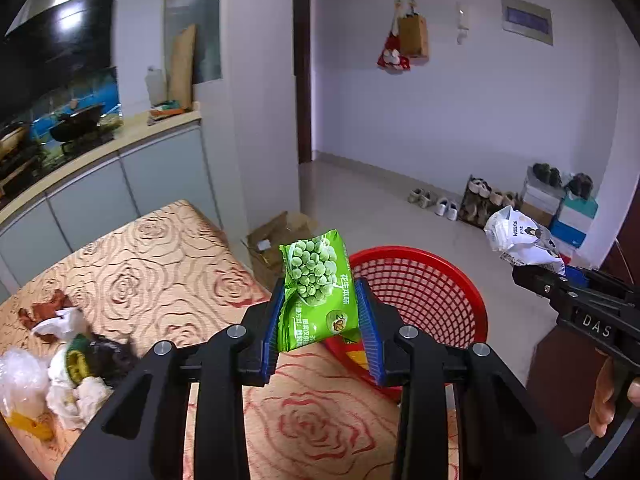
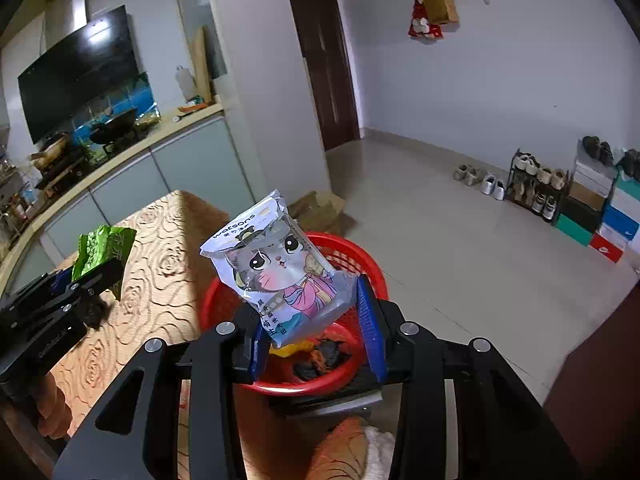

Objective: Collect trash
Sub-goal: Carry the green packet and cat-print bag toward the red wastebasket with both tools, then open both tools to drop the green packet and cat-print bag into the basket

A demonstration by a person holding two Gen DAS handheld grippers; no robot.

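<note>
The left claw [image 1: 324, 328] is clenched on a glossy green plastic snack packet [image 1: 318, 288] printed with green peas, pinched low between the blue ribbed pads [image 1: 370, 328], most of it standing free above. The right claw [image 2: 316, 328] grasps a crinkled white plastic packet [image 2: 280, 268] with a cartoon cat, held directly over the round red plastic mesh basket [image 2: 360, 264], which already holds some wrappers.

The left claw's packet hangs near the basket's rim rather than over its middle, above the rose-patterned beige tablecloth on the table [image 1: 160, 264]; let go here, it would probably land on the cloth or floor. Both packets are light and slippery and could flutter sideways.

More crumpled rubbish [image 1: 68, 360] waits on the table, well apart.

The white packet reads "watsons"; the green one carries Chinese characters; the right claw's body shows "DAS".
</note>
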